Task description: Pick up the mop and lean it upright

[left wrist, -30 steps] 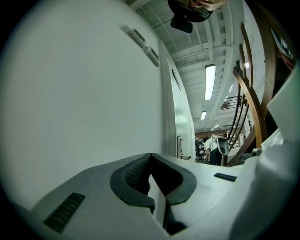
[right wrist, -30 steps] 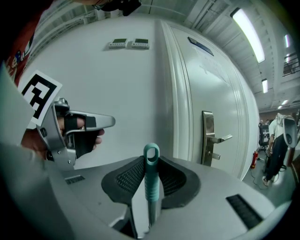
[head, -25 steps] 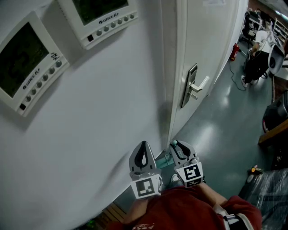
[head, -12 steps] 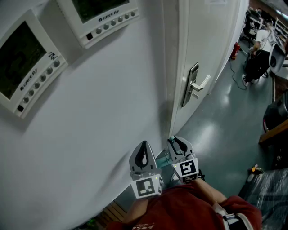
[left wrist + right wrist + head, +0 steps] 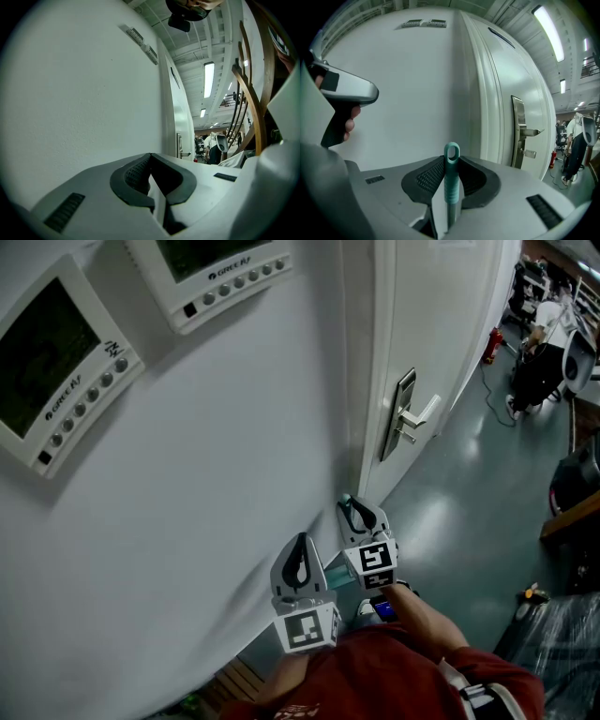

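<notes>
A white wall point(image 5: 225, 465) fills the left of the head view and carries two control panels point(image 5: 66, 371) with dark screens. Right of it come the door frame and a white door point(image 5: 431, 324) with a metal lever handle point(image 5: 405, 420). A grey-green floor point(image 5: 469, 512) runs off towards chairs and clutter far back.

The right tongs point(image 5: 352, 512) hold the mop point(image 5: 345, 500) by the top of its handle, close to the corner where wall meets door frame. The left tongs point(image 5: 300, 549) sit just beside them on the wall side, apart from the mop.

The right gripper view gives what the head view cannot. The pads stand narrowly apart and press on the teal grip of the mop point(image 5: 451, 178) from both sides, with bare metal shaft below it. The handle's long axis runs straight up the picture between the pads, its hanging loop topmost, aimed at the wall–frame corner. At the left edge the left tongs' body shows, with a hand point(image 5: 349, 119) on its trigger. The mop's head appears in no view.

In the left gripper view the left tongs point(image 5: 150, 157) are closed tip to tip with nothing between them — the wall is close on their left, and a wooden frame point(image 5: 248, 89) is on their right.
</notes>
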Demonstrator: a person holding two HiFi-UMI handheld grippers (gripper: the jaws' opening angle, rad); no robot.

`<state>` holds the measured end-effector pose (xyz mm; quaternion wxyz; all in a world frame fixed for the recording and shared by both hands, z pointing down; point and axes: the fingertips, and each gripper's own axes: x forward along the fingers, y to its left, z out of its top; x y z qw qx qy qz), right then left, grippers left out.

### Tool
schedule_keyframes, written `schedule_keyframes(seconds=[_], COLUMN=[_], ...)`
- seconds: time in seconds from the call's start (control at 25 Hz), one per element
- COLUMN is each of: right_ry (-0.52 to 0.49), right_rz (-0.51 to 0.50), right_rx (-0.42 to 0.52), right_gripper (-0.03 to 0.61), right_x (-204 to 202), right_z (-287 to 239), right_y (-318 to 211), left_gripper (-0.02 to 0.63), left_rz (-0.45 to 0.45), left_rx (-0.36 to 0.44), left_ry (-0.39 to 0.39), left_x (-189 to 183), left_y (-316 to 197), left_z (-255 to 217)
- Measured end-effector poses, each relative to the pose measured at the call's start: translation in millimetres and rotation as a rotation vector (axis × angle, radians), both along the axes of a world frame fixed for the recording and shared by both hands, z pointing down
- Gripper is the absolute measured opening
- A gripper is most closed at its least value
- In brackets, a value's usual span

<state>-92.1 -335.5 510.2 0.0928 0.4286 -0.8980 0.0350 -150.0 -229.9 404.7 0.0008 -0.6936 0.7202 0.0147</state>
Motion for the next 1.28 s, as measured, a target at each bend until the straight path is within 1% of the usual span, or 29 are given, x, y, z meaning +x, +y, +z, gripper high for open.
schedule_keyframes(seconds=[0.24,0.4,0.64,0.72,0.88,1.28], right_ry=[-0.020,-0.018,-0.022,-0.030,-0.033,-0.034], right_rz=[-0.018,-0.015,-0.018,-0.017,-0.037,-0.043], right_rx=[-0.002,0.000,-0.002,-0.009,-0.033,-0.033], right_gripper=[0.104,0.104,0.106,0.123,0.171,0.175], right_x=[-15.3,-18.2,-18.3,-16.8,-15.7,-13.2], right_z=[3.0,3.6,4.0,4.8,5.5,5.4], right_y=[-14.9,-18.0,-17.3,-18.0,-15.7,-9.5], left_gripper=[0.012,0.012,0.012,0.012,0.012,0.012], left_rz=[-0.005,-0.014,-0.019,-0.019,-0.014,-0.009], left_rx=[0.005,-0.011,-0.005,-0.005,-0.015,-0.015], left_ry=[0.019,0.001,0.009,0.018,0.002,0.005], left_x=[-1.0,-5.7,-7.2,-6.6,-4.5,-1.0], left_y=[3.5,6.7,6.4,6.1,5.1,2.9], left_z=[-0.5,2.0,3.0,3.7,5.3,5.3])
